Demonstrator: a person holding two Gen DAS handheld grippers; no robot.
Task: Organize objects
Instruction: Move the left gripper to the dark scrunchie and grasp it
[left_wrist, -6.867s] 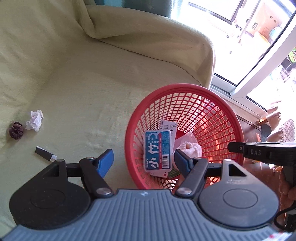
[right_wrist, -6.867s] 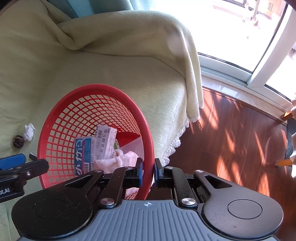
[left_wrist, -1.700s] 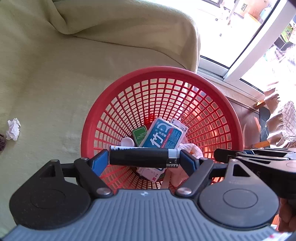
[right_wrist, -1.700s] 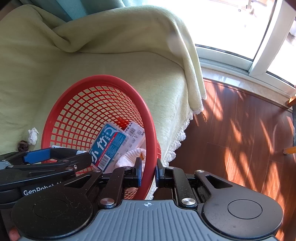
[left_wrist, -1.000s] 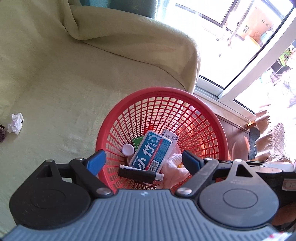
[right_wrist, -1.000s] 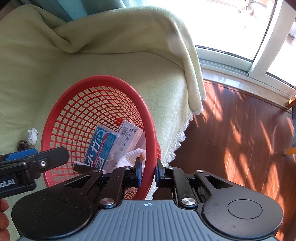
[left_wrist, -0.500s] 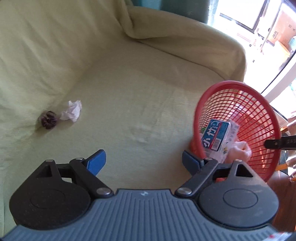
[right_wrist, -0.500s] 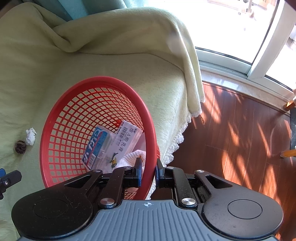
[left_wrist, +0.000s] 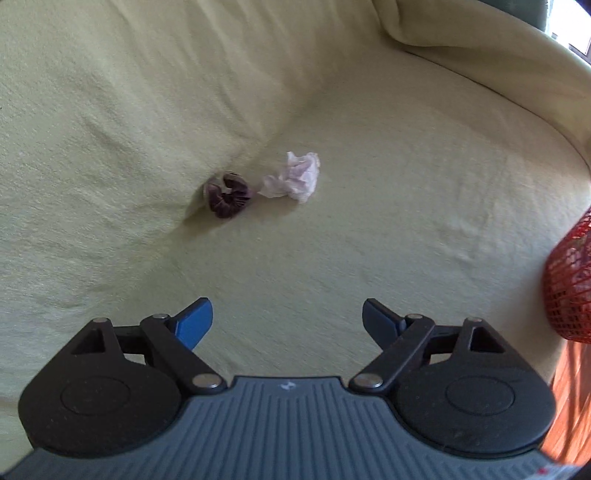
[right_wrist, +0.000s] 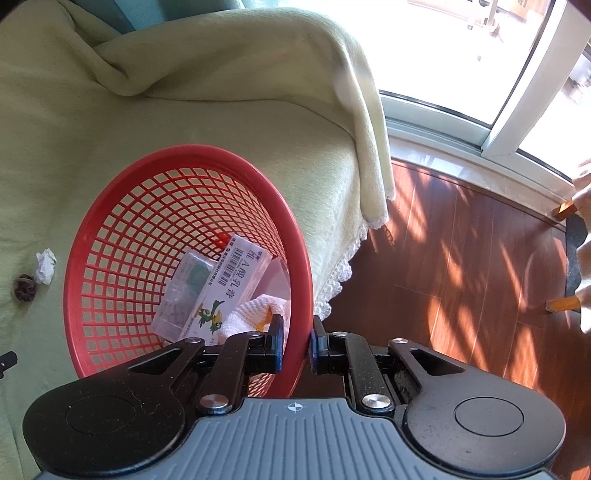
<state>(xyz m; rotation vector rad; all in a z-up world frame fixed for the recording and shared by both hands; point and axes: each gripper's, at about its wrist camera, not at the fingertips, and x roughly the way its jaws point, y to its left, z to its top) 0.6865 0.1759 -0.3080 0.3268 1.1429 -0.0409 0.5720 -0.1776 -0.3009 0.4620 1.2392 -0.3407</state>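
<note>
From the left wrist view, the left gripper (left_wrist: 286, 317) hangs with its blue-tipped fingers (left_wrist: 194, 323) spread wide and nothing between them, over the pale yellow-green cloth-covered sofa seat (left_wrist: 369, 240). Ahead of it and slightly to its left lies a dark purple ruffled hair scrunchie (left_wrist: 228, 194), and just beside that, on its right, a crumpled white tissue (left_wrist: 293, 178); whether the two touch is hard to tell. Far to the gripper's right only a sliver of the red plastic mesh basket (left_wrist: 570, 288) shows, cut off by the frame edge, its contents blurred. From the right wrist view, the right gripper (right_wrist: 296, 345) is clamped on the near rim of that round basket (right_wrist: 122, 218), one finger inside the wall and one outside. The basket sits tilted on the sofa seat near its front edge, its mouth turned toward the camera. Inside, just ahead of the gripper, lies a white rectangular carton with a barcode and a green cartoon bird (right_wrist: 229, 291), its long axis running away from the gripper and to the right; a clear plastic pack (right_wrist: 183, 293) lies alongside on its left, and a white knitted cloth (right_wrist: 255, 314) is partly hidden behind the left finger. Right of the gripper, sunlit reddish wooden floorboards (right_wrist: 461, 277) run to a white-framed glass door (right_wrist: 524, 110). The scrunchie and tissue appear small at far left.
</note>
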